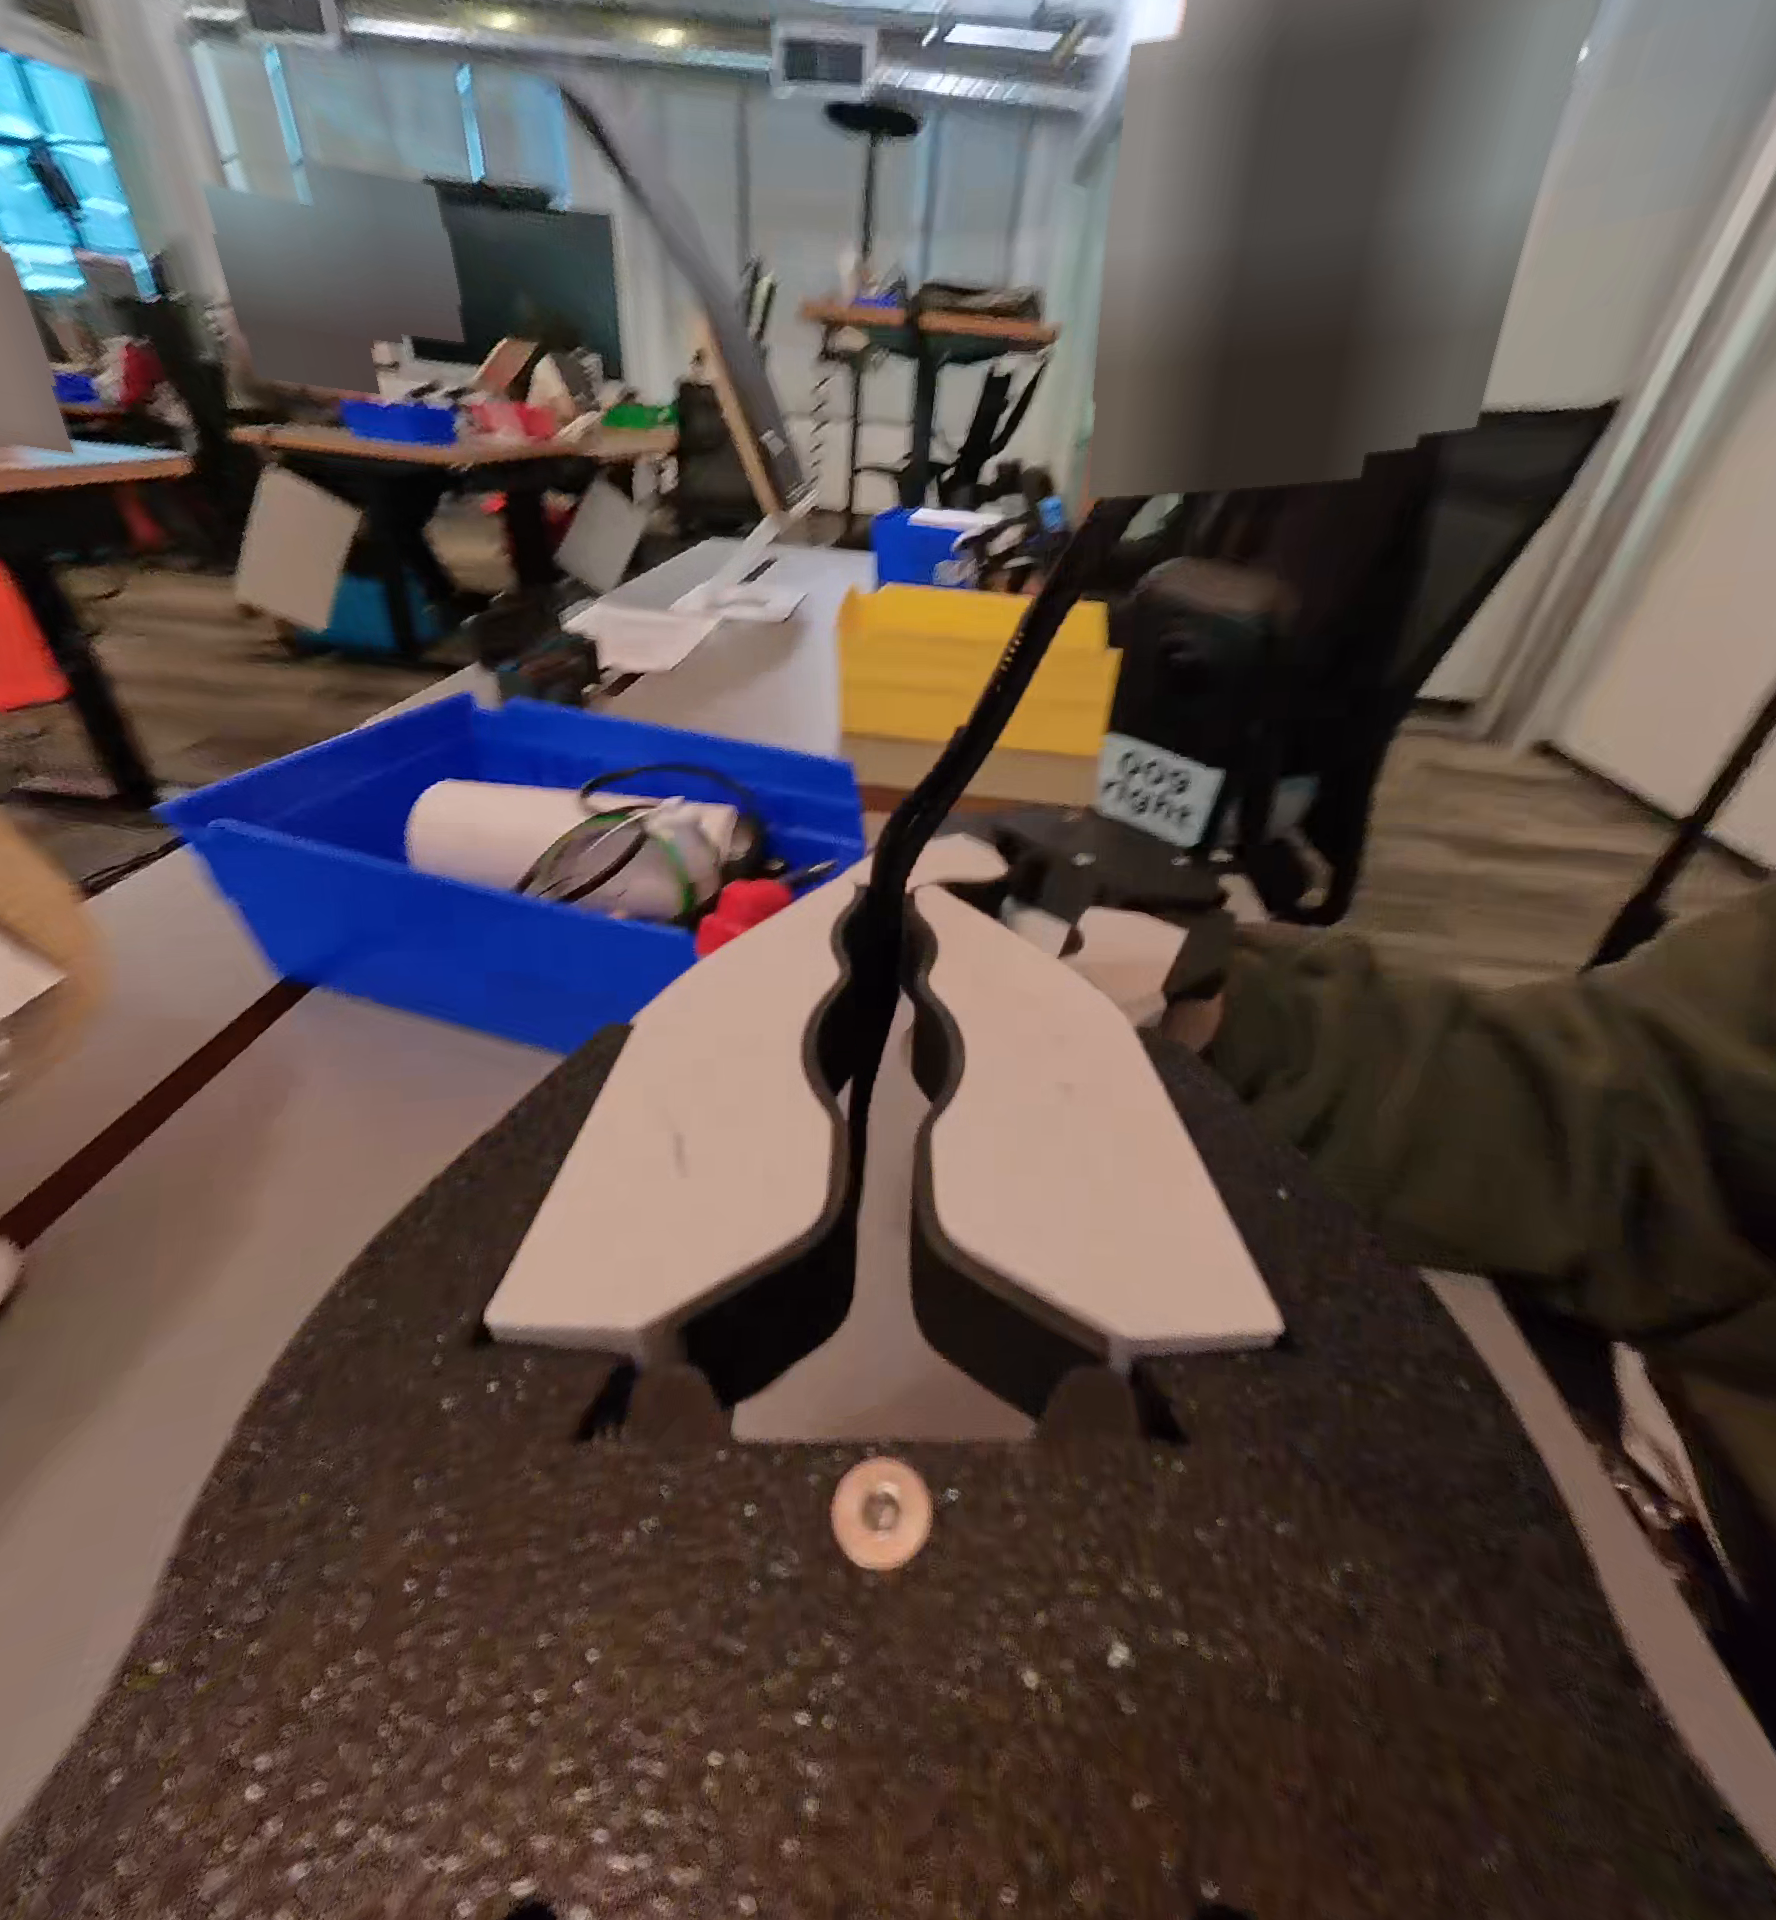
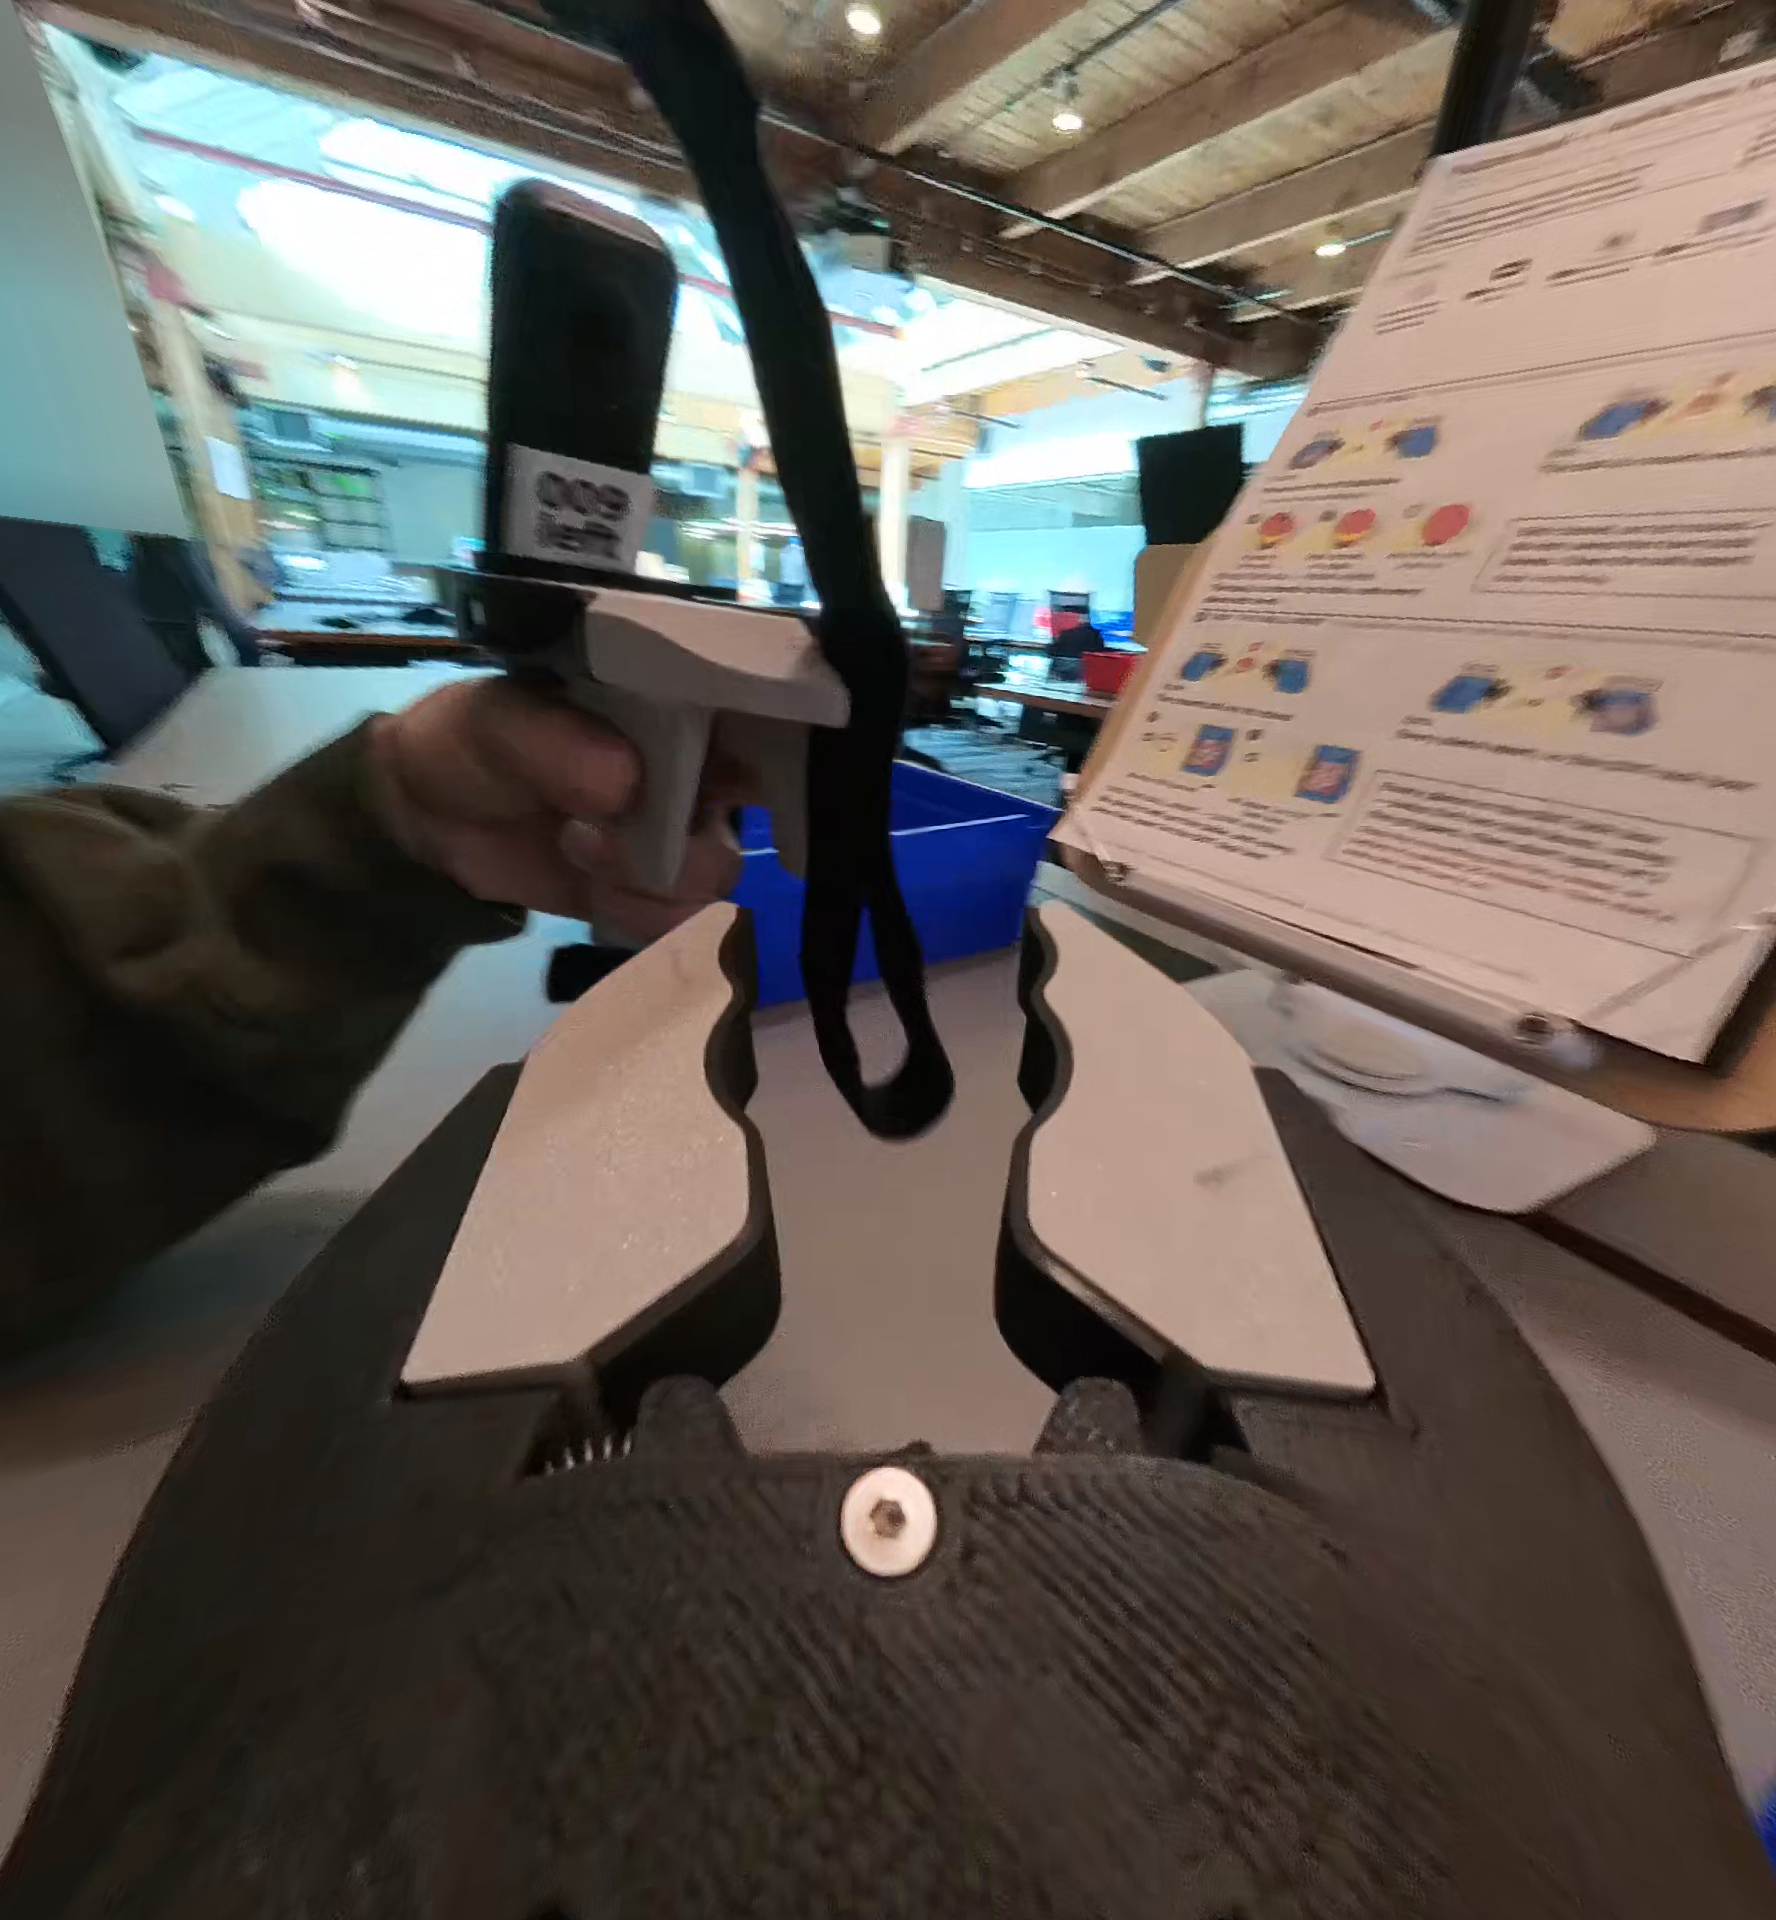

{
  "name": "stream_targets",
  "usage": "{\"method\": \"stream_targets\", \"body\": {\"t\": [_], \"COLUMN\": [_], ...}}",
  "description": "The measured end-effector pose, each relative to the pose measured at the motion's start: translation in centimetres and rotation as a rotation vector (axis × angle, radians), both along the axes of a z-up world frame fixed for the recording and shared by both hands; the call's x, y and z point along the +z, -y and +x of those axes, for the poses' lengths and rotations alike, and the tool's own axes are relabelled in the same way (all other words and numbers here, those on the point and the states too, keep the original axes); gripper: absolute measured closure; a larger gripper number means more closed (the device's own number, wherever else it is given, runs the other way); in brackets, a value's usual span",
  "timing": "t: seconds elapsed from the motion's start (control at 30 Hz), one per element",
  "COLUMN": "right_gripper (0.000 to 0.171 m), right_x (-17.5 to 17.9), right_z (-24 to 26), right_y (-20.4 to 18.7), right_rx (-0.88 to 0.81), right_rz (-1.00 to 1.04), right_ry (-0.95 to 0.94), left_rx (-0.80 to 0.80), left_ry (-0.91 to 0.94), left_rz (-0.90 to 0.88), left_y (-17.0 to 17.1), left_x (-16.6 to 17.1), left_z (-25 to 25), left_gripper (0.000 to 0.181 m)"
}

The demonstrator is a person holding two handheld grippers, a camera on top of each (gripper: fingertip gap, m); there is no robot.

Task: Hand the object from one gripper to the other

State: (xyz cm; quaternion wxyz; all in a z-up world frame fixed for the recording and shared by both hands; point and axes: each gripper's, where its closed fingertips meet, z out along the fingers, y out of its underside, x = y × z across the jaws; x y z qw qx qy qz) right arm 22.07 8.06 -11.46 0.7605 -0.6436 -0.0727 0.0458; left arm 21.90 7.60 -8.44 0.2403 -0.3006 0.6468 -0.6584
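Left tongs (image 1: 879,925) pressed together on a black strap (image 1: 977,717), pinching it near the tips, centre of the left wrist view. Strap runs up and right from the pinch toward the upper middle of the frame; a short piece also runs down between the two fingers (image 1: 728,1122) toward the base.

Right tongs (image 2: 879,935) spread wide, holding nothing. In the right wrist view the strap (image 2: 801,416) hangs from the top centre of the frame, passes through the far left tongs (image 2: 832,665) at mid frame, then ends as a loop dangling in the gap between the right fingers (image 2: 603,1132), touching neither one as far as can be seen.

Only in the left wrist view: blue bin (image 1: 427,914) on the counter (image 1: 240,1143), left of centre, with a white roll (image 1: 494,831), cables and a red item inside; yellow bin (image 1: 967,665) behind it, upper centre; the right tongs' body with a label, just beyond the left tips, and an olive sleeve (image 1: 1486,1122) at right.

Only in the right wrist view: the strap's looped end; a hand (image 2: 520,790) gripping the left tongs' handle at centre left; a black camera (image 2: 572,364) standing on top of that unit; an instruction sheet on a tilted board (image 2: 1486,623), right side; a blue bin edge (image 2: 957,862) behind the strap.
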Motion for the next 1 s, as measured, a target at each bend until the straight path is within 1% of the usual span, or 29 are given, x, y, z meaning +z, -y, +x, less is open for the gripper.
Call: {"method": "stream_targets", "body": {"t": [0.03, 0.07, 0.1, 0.13, 0.17, 0.23, 0.33, 0.4, 0.43, 0.47, 0.53, 0.57, 0.67, 0.77, 0.87, 0.97, 1.0], "right_gripper": [0.124, 0.128, 0.139, 0.153, 0.162, 0.166, 0.166, 0.167, 0.167, 0.166, 0.167, 0.167, 0.167, 0.167, 0.167, 0.167, 0.167], "right_x": [0.0, 0.1, 0.3, 0.4, 0.4, 0.3, 0.0, -0.4, -0.7, -0.8, -0.3, 0.0, -0.1, -1.2, -2.1, -2.5, -3.1], "right_z": [-0.7, -1.0, -0.9, -1.0, -1.2, -1.2, -0.9, -0.4, -0.2, 0.3, 2.4, 3.7, 8.2, 11.9, 15.4, 19.2, 20.4], "right_y": [0.0, 0.0, 0.1, 0.2, 0.3, 0.4, 0.3, 0.1, 0.0, -0.1, 0.5, 1.0, 3.5, 5.9, 8.0, 9.4, 9.4], "right_rx": [0.047, 0.052, 0.029, 0.013, 0.019, 0.015, 0.002, -0.025, -0.030, -0.053, -0.137, -0.178, -0.308, -0.389, -0.479, -0.603, -0.616], "right_rz": [0.002, 0.010, 0.027, 0.042, 0.048, 0.043, 0.005, -0.039, -0.064, -0.083, -0.072, -0.065, -0.091, -0.173, -0.289, -0.427, -0.494], "right_ry": [-0.002, 0.014, 0.042, 0.080, 0.115, 0.141, 0.173, 0.163, 0.143, 0.113, 0.014, -0.056, -0.254, -0.329, -0.365, -0.316, -0.320], "left_rx": [-0.033, -0.065, -0.096, -0.120, -0.132, -0.139, -0.103, -0.048, -0.012, 0.022, 0.076, 0.103, 0.142, 0.140, 0.136, 0.133, 0.132], "left_ry": [0.011, 0.016, 0.016, 0.013, 0.011, 0.009, 0.006, -0.001, -0.008, -0.017, -0.034, -0.040, -0.038, -0.053, -0.082, -0.071, -0.067], "left_rz": [-0.025, -0.048, -0.071, -0.088, -0.100, -0.115, -0.100, -0.064, -0.049, -0.040, -0.018, -0.001, 0.045, 0.054, 0.080, 0.095, 0.089], "left_y": [0.5, 1.0, 1.4, 1.8, 1.9, 1.9, 1.4, 0.8, 0.5, 0.1, -0.6, -1.0, -1.7, -1.7, -1.8, -1.8, -1.8], "left_x": [0.2, 0.4, 0.5, 0.6, 0.6, 0.6, 0.2, -0.2, -0.5, -0.6, -0.8, -1.0, -1.2, -1.4, -1.9, -1.8, -1.6], "left_z": [-0.1, -0.3, -0.5, -0.6, -0.7, -0.6, -0.2, 0.3, 0.6, 0.9, 1.2, 1.4, 1.4, 1.3, 1.3, 1.1, 1.0], "left_gripper": [0.177, 0.177, 0.177, 0.177, 0.177, 0.177, 0.177, 0.176, 0.173, 0.166, 0.152, 0.148, 0.155, 0.160, 0.163, 0.166, 0.166]}}
